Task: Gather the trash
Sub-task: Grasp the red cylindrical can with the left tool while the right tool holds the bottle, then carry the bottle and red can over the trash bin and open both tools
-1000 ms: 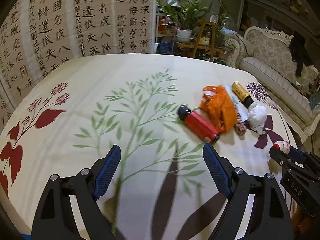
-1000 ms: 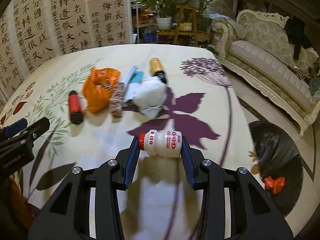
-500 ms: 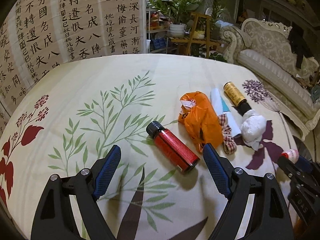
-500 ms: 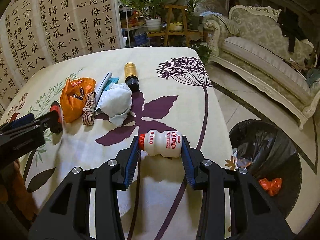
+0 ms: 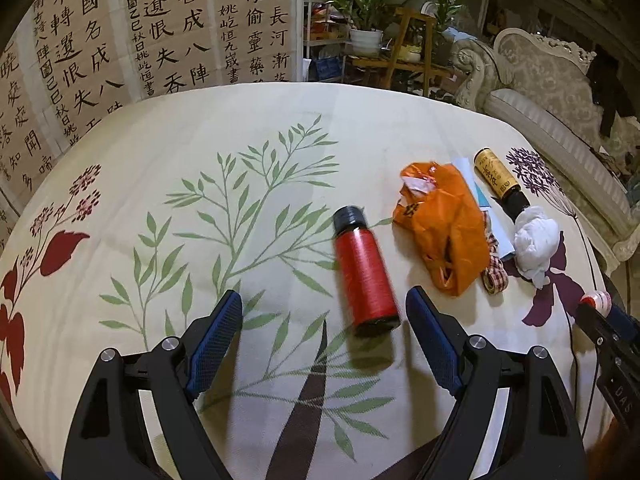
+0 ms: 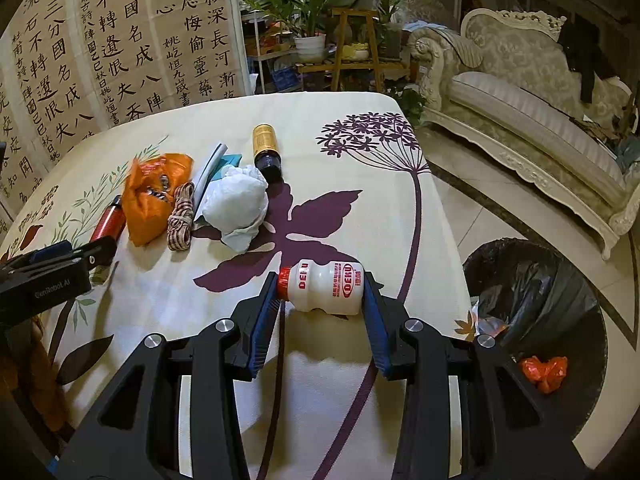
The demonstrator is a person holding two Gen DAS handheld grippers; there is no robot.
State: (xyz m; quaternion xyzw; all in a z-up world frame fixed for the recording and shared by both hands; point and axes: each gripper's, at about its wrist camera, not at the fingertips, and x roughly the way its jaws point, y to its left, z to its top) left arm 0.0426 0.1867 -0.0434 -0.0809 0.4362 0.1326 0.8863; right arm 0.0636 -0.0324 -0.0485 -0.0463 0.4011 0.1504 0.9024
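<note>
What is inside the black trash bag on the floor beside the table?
Inside the black trash bag, one crumpled orange-red piece lies near its front edge. The right hand-held gripper covers part of the bag, and its deeper inside is too dark to see.

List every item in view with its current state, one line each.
left gripper: open, empty
right gripper: shut on white bottle
white bottle: held sideways, red cap on
red bottle: lying down, capped
gold bottle: lying down
orange bag: crumpled
white tissue: wadded
bin: lined, open
</note>
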